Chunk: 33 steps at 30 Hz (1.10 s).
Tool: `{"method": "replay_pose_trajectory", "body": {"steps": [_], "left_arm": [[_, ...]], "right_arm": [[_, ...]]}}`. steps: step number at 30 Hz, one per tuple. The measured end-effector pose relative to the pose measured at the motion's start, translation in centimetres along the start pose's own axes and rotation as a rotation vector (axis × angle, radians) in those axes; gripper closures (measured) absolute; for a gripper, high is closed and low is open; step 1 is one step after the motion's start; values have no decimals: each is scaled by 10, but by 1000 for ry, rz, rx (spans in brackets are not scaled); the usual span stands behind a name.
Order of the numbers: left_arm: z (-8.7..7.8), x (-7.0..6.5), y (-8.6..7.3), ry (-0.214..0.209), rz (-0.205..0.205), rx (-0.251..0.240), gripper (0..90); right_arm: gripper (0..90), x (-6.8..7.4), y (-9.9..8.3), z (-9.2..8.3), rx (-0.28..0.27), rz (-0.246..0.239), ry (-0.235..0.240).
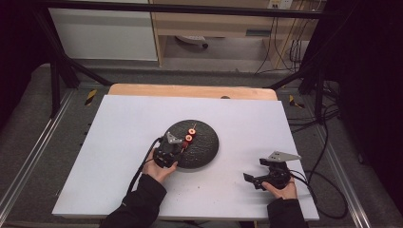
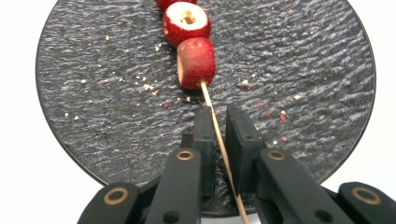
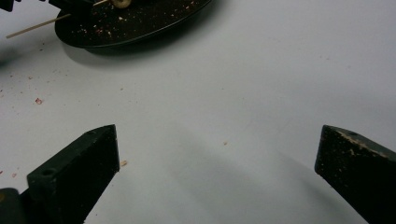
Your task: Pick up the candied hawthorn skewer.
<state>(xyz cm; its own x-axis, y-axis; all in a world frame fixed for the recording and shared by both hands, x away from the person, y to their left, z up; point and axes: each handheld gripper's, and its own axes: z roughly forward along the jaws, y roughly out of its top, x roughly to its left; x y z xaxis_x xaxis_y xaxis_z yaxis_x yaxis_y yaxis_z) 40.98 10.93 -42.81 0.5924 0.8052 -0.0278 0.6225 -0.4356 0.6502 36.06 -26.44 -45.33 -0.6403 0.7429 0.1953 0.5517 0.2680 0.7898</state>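
High view is showing a person's two hands working over a white table (image 1: pixel 119 142), with a round, black, rough-textured slate plate (image 1: pixel 206 147) sitting near its middle. The left gripper (image 1: pixel 167 151) is reaching over the near-left rim of that plate, while the right gripper (image 1: pixel 270 176) is resting low on the table, well apart from the plate, its jaws standing wide apart with only bare tabletop between them in the right gripper view.

Left gripper view is giving the detail: a thin wooden skewer (image 2: pixel 219 140) is running between the two black jaws, which are drawn nearly together around it. Whether the pads are actually pinching the stick or just bracketing it, I cannot tell. Red, cored hawthorn-like fruits (image 2: pixel 196 63) are threaded on the far end of the skewer and are lying on the plate among scattered crumbs (image 2: pixel 148 87).

The step in hand is probably securing the stick. Doing it well means closing squarely on the bare wood just behind the nearest fruit, keeping the stick centred on the pads so it is not rolling or snapping, and lifting level so the fruits are not sliding. The idle right gripper could be coming in to steady the fruit end.
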Motion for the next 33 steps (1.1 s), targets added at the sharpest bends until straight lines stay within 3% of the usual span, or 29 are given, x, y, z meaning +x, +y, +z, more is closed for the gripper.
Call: {"method": "replay_pose_trajectory", "body": {"steps": [13, 33], "left_arm": [[-2, 4, -5, -8, -32, -46, 880], [-28, 14, -20, -73, -54, -196, 884]], "right_arm": [[10, 0, 0, 0, 0, -3, 1], [10, 0, 0, -1, 1, 5, 0]]}}
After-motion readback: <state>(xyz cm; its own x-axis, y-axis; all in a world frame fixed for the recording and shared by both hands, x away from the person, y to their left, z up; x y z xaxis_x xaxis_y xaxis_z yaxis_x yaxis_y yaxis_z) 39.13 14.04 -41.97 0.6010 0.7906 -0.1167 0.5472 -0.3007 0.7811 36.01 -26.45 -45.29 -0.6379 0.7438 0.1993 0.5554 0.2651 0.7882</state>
